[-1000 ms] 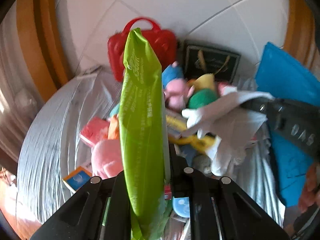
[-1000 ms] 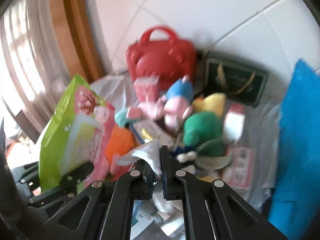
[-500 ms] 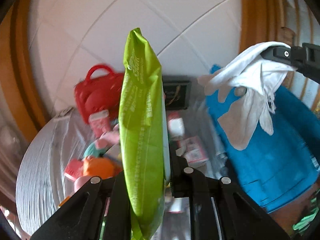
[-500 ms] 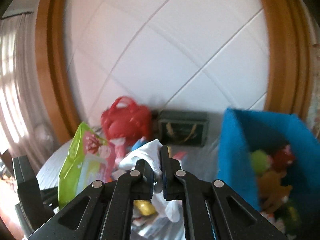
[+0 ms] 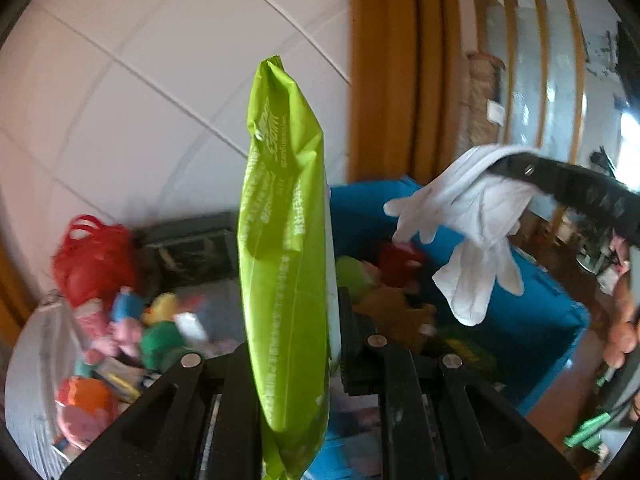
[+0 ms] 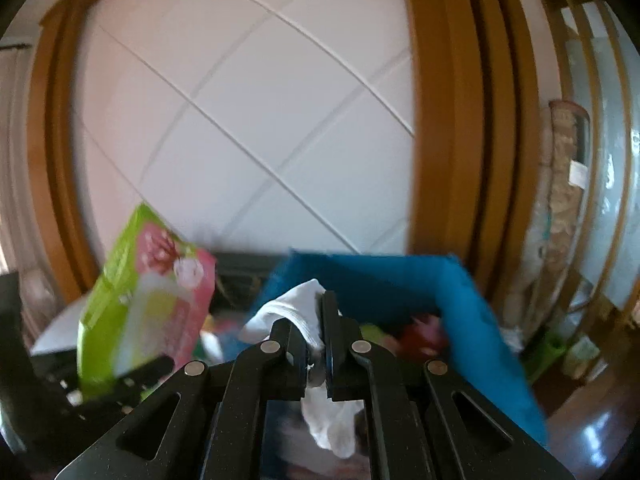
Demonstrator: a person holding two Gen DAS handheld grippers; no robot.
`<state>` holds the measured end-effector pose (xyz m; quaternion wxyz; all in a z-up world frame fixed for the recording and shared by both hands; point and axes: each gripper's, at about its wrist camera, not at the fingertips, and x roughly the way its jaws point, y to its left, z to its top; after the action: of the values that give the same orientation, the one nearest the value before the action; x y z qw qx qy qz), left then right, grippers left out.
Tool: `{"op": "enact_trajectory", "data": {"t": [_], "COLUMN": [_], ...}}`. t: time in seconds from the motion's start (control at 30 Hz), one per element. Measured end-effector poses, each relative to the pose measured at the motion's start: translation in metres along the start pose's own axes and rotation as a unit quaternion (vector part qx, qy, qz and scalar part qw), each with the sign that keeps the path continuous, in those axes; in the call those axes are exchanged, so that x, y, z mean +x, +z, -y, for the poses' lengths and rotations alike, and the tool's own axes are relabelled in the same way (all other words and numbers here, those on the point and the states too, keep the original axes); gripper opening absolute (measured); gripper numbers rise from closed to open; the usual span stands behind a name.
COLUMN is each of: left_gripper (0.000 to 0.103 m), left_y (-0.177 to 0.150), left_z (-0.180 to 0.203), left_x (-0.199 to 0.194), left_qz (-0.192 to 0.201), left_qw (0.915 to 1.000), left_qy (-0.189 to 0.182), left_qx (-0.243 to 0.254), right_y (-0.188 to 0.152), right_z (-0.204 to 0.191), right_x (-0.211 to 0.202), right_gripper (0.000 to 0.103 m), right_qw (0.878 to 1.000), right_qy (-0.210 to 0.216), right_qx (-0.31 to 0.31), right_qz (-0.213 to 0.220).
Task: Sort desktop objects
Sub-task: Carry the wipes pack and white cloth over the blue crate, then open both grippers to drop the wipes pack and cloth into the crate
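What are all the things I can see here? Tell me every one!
Wipes pack: one, lime green, held upright in left claw.
Gloves: white, number unclear, dangling from right claw above bin.
Bin: one, blue, right side, toys inside.
Handbag: one, red, by wall.
Dark box: one, beside handbag.
Plush toys: several, mixed colours, blurry, on table.
Left claw: black, shut on pack.
Right claw: black, shut on gloves.
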<state>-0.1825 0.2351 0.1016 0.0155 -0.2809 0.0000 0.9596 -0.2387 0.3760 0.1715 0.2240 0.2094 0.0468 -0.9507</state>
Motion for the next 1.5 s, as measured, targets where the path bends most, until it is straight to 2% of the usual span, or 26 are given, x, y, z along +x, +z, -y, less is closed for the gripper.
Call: {"op": "enact_trajectory", "data": {"t": [0.07, 0.2, 0.3, 0.37, 0.47, 0.53, 0.6, 0.77, 0.9, 0.97, 1.03, 1.1, 1.13, 1.17, 1.2, 1.23, 1.33, 1.43, 1.5], "left_gripper": [0.013, 0.013, 0.013, 0.013, 0.013, 0.013, 0.013, 0.013, 0.014, 0.02, 0.04, 0.056, 0.06, 0.06, 0.06, 0.06, 0.06, 0.06, 0.06], "left_y": [0.003, -0.001, -0.011, -0.023, -0.035, -0.043, -0.049, -0.059, -0.063, -0.058, -0.055, -0.052, -0.051, -0.05, -0.049, -0.05, -0.051, -0.052, -0.053], "left_z": [0.024, 0.067, 0.074, 0.081, 0.087, 0.089, 0.09, 0.09, 0.097, 0.106, 0.11, 0.111, 0.111, 0.111, 0.11, 0.11, 0.111, 0.111, 0.111], "left_x": [0.018, 0.067, 0.105, 0.125, 0.143, 0.152, 0.158, 0.16, 0.158, 0.154, 0.151, 0.148, 0.155, 0.156, 0.155, 0.154, 0.153, 0.149, 0.145], "left_qz": [-0.024, -0.116, -0.19, -0.24, -0.289, -0.317, -0.337, -0.357, -0.364, -0.365, -0.36, -0.352, -0.348, -0.346, -0.345, -0.345, -0.345, -0.344, -0.341], "left_qw": [0.9997, 0.9932, 0.9818, 0.9708, 0.9575, 0.9483, 0.9414, 0.9342, 0.9308, 0.9305, 0.9321, 0.9345, 0.9357, 0.9364, 0.9366, 0.9367, 0.9368, 0.9371, 0.9382], "left_qy": [-0.002, -0.006, -0.001, 0.002, 0.003, -0.003, -0.006, -0.001, 0.02, 0.025, 0.035, 0.041, 0.046, 0.05, 0.051, 0.051, 0.051, 0.051, 0.051], "left_qx": [0.004, 0.004, 0.003, 0.001, 0.004, 0.005, 0.005, 0.003, 0.021, 0.023, 0.027, 0.028, 0.029, 0.03, 0.03, 0.027, 0.025, 0.024, 0.023], "right_y": [-0.006, -0.028, -0.055, -0.071, -0.096, -0.109, -0.122, -0.144, -0.149, -0.148, -0.146, -0.144, -0.144, -0.144, -0.143, -0.144, -0.144, -0.144, -0.143], "right_z": [0.031, 0.081, 0.101, 0.1, 0.104, 0.104, 0.104, 0.115, 0.12, 0.122, 0.123, 0.123, 0.124, 0.123, 0.123, 0.122, 0.119, 0.117, 0.117], "right_x": [0.01, 0.052, 0.077, 0.091, 0.113, 0.122, 0.13, 0.142, 0.144, 0.144, 0.143, 0.143, 0.143, 0.143, 0.141, 0.14, 0.135, 0.131, 0.127], "right_gripper": [0.006, 0.006, 0.006, 0.006, 0.006, 0.006, 0.006, 0.006, 0.008, 0.008, 0.01, 0.018, 0.029, 0.044, 0.052, 0.066, 0.074, 0.086, 0.088], "right_qw": [0.999, 0.991, 0.978, 0.967, 0.946, 0.935, 0.925, 0.905, 0.899, 0.899, 0.9, 0.901, 0.901, 0.901, 0.901, 0.902, 0.901, 0.901, 0.902], "right_qy": [-0.006, -0.008, 0.006, 0.009, 0.03, 0.032, 0.037, 0.034, 0.032, 0.031, 0.031, 0.032, 0.033, 0.033, 0.036, 0.036, 0.04, 0.051, 0.052], "right_qx": [-0.014, -0.047, -0.076, -0.102, -0.123, -0.141, -0.154, -0.184, -0.201, -0.205, -0.21, -0.212, -0.211, -0.213, -0.215, -0.217, -0.227, -0.234, -0.235], "right_qz": [-0.031, -0.124, -0.195, -0.233, -0.299, -0.324, -0.345, -0.383, -0.389, -0.387, -0.382, -0.378, -0.377, -0.376, -0.374, -0.372, -0.366, -0.362, -0.357]}}
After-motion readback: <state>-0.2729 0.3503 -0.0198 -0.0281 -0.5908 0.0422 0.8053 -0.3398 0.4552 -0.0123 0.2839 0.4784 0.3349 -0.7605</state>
